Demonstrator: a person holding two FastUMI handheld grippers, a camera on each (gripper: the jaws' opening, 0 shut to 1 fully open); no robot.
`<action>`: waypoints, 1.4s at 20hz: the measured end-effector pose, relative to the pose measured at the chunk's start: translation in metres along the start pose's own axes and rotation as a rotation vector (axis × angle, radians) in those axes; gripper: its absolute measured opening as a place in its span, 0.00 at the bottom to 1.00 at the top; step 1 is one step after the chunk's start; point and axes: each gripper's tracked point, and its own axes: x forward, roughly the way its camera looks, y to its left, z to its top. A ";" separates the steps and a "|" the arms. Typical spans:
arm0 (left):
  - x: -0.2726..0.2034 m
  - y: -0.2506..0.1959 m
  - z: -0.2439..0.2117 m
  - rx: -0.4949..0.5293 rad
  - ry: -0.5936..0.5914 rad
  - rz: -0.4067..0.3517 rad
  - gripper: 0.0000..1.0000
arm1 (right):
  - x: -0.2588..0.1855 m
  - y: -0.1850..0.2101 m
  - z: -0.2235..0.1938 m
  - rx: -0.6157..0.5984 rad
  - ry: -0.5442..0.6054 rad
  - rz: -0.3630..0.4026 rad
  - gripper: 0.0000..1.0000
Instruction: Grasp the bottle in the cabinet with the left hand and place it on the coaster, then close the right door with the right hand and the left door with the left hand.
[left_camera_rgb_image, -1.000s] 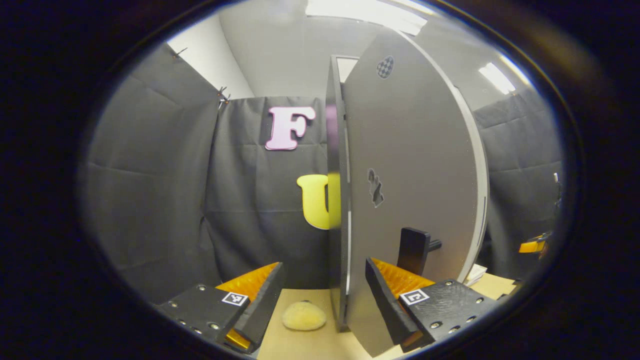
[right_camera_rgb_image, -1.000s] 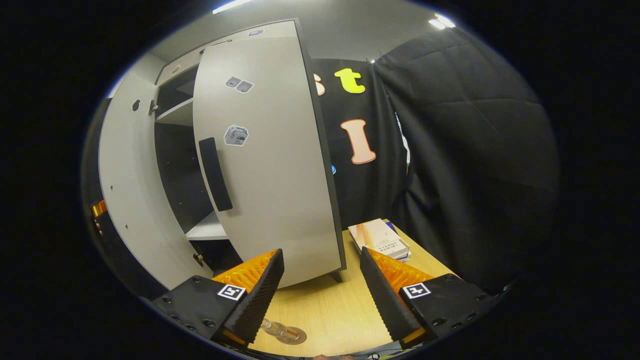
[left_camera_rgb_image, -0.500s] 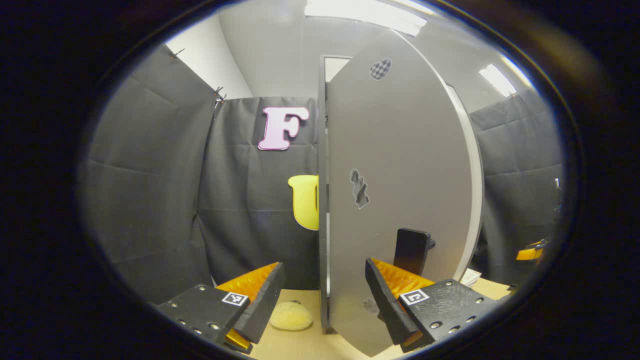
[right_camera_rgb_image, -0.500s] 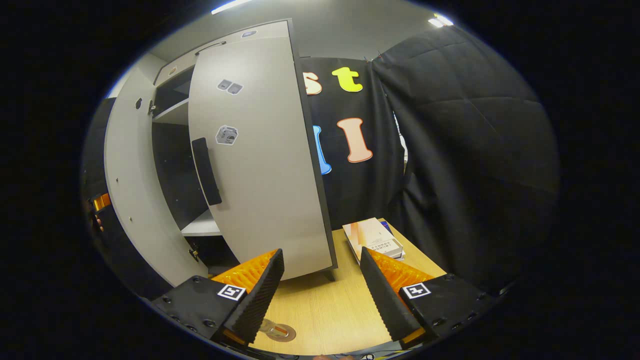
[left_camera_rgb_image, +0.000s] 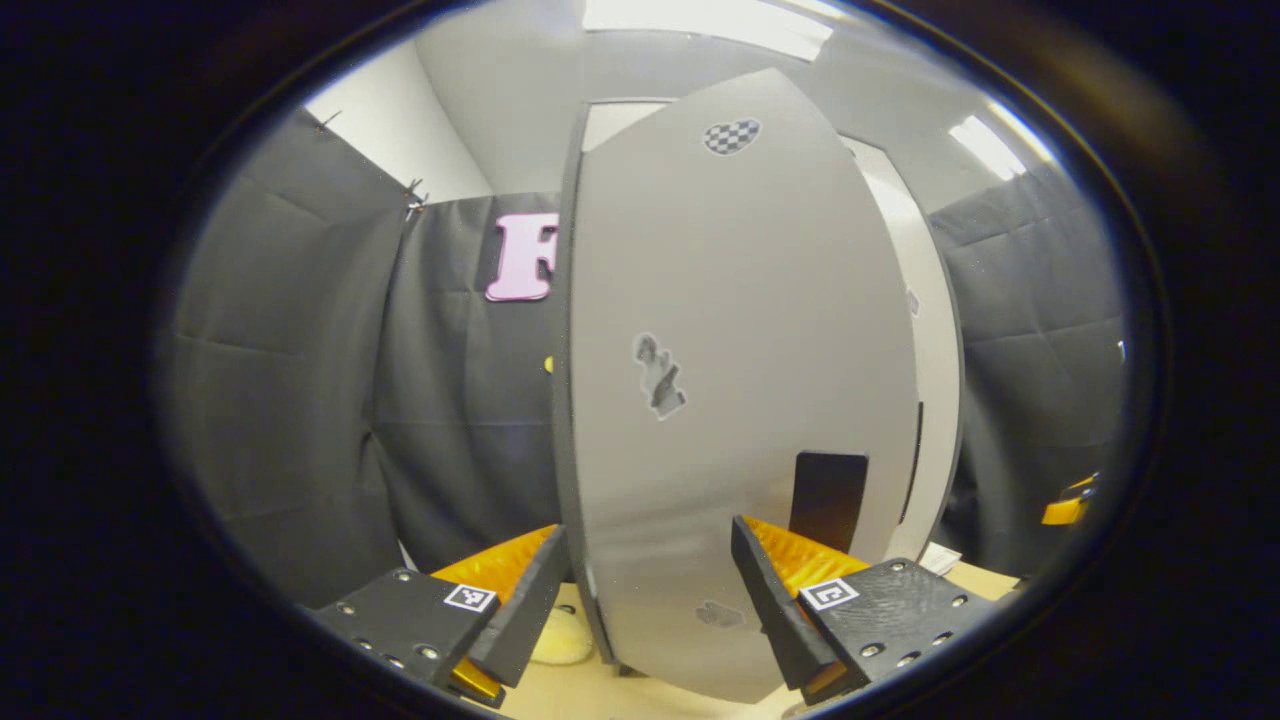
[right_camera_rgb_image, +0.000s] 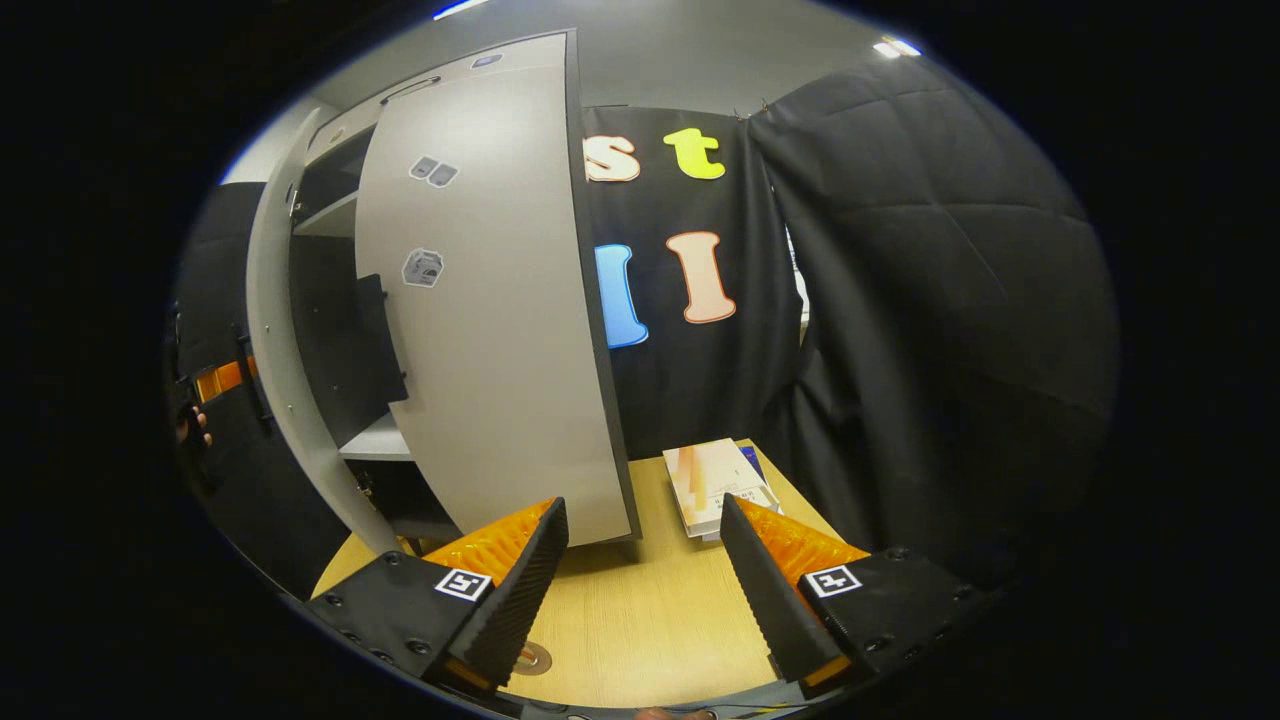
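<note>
In the left gripper view the cabinet's grey left door (left_camera_rgb_image: 720, 330) stands close in front, with its dark handle (left_camera_rgb_image: 828, 488) low on the right. My left gripper (left_camera_rgb_image: 648, 535) is open and the door's lower face sits just ahead of its spread fingers; I cannot tell if they touch. In the right gripper view the right door (right_camera_rgb_image: 490, 330) is partly open. The left door (right_camera_rgb_image: 272, 340) shows nearly edge-on beside it, with dark shelves between. My right gripper (right_camera_rgb_image: 641, 505) is open over the table. The coaster (right_camera_rgb_image: 533, 658) peeks out by its left finger; the bottle is hidden.
A stack of books (right_camera_rgb_image: 715, 480) lies on the wooden table (right_camera_rgb_image: 640, 620) at the back right, against the black cloth. A pale yellow fluffy thing (left_camera_rgb_image: 560, 640) lies left of the cabinet's foot. A hand holds the left gripper (right_camera_rgb_image: 220, 380) behind the left door.
The left door has swung toward shut and now faces the left gripper broadly. The gap between the two doors has narrowed. The right gripper view has shifted to the right, and the bottle slid behind its left finger.
</note>
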 end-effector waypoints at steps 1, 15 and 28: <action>0.005 -0.010 0.001 0.006 0.001 -0.005 1.00 | 0.002 0.000 0.002 0.001 0.000 0.003 0.98; -0.056 -0.006 0.021 0.008 -0.039 0.060 1.00 | 0.040 0.051 0.038 -0.025 -0.105 0.116 0.98; -0.129 -0.007 -0.022 -0.149 -0.071 0.163 1.00 | 0.037 0.091 0.023 -0.033 -0.132 0.187 0.98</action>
